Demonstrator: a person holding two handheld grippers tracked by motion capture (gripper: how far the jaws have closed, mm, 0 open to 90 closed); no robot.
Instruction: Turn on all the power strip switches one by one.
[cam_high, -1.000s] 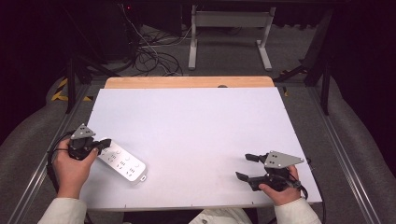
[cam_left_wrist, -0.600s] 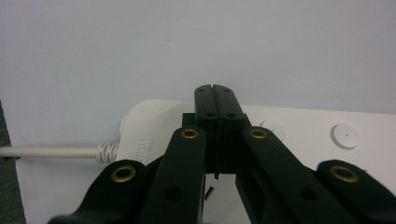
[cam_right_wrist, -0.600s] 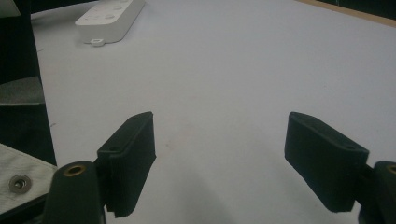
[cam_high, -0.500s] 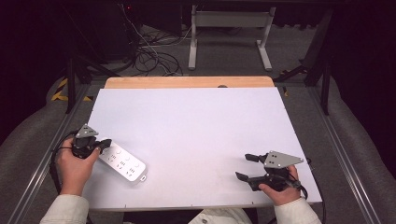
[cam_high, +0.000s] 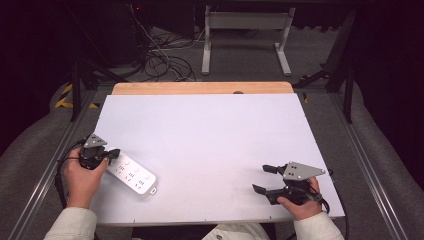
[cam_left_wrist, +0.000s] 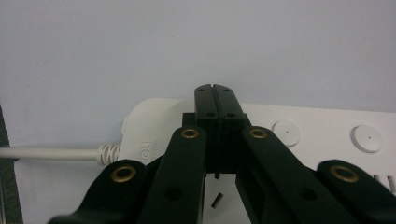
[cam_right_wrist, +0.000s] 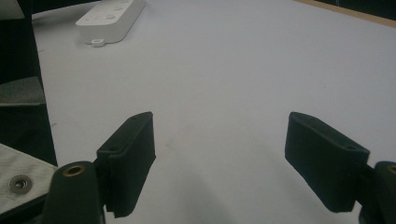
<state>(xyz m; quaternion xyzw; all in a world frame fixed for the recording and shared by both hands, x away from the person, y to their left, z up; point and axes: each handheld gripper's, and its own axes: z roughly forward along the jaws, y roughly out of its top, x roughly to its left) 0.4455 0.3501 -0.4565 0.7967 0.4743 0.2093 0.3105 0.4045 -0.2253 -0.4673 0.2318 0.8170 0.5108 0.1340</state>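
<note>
White plastic: the long white plastic power strip (cam_high: 131, 174) lies flat on the pale grey desk (cam_high: 210, 145), near its front-left corner, set at a slant, with a row of round buttons along its top.
Cord: a white cable (cam_left_wrist: 51, 154) leaves the strip's rounded end through a ribbed sleeve and runs off toward the desk edge.
Left gripper: the left gripper (cam_high: 113, 154) sits over the cord end of the strip – its black fingers (cam_left_wrist: 216, 105) are pressed together with nothing between them, tips down on or just above the strip's top face; contact cannot be told for sure.
Right gripper: the right gripper (cam_high: 261, 178) rests near the front-right corner, well apart from the strip, its fingers (cam_right_wrist: 128, 156) spread wide and empty over bare desk.
Step in hand: by the look of it, the closed tips are being used as a pointer to press on the strip near its cord end, perhaps a switch – the part beneath them is hidden.
Next move: likely a short, straight push down, kept gentle so the light strip does not skid; the idle right gripper could steady the far end.
Writing: faint embossed lettering by the cord end, too small and partly covered to read; small markings beside the buttons are illegible too.
</note>
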